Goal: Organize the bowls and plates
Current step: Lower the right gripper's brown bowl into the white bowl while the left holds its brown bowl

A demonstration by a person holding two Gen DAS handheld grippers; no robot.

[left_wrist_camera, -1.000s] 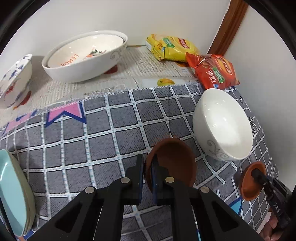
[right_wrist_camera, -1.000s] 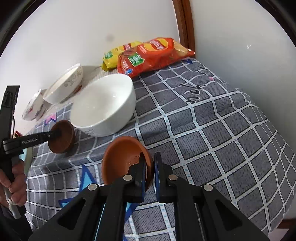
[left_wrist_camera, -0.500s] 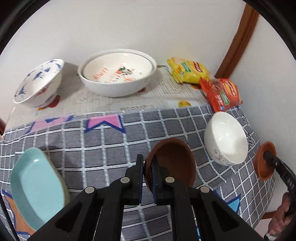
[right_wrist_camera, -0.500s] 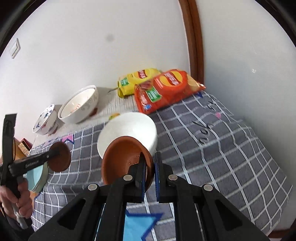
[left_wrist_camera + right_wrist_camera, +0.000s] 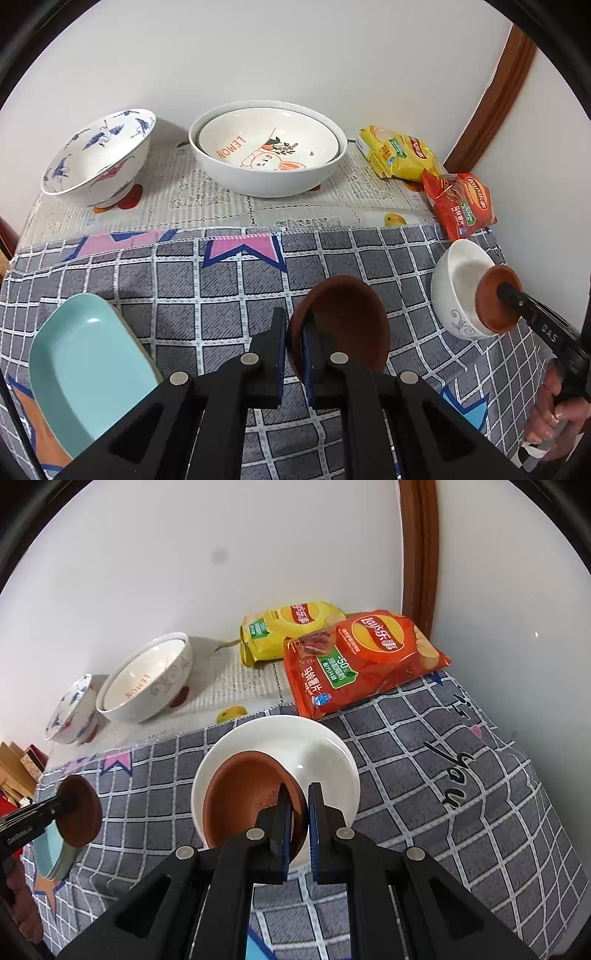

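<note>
1. Left gripper is being kept clamped on the rim of a brown saucer; jaws nearly closed, only the rim between them. Saucer is being held tilted above the grey checked cloth, clear of it.
2. Right gripper is likewise being kept pinched on the rim of a second brown saucer, jaws nearly closed. This saucer is being held tilted over the mouth of the white bowl; whether it is touching the bowl cannot be told.
3. White bowl is being seen on the cloth near the right edge, just in front of the red chip bag; yellow bag is lying behind it against the wall.
4. Large bowl lettered LEMON, with a second dish nested inside, is being seen at the back on the newspaper.
5. Blue-patterned bowl is being seen left of it, apart.
6. Teal plate is lying on the cloth at the near left, beside the left gripper.
7. Person's hand is being seen gripping the right gripper's handle.
</note>
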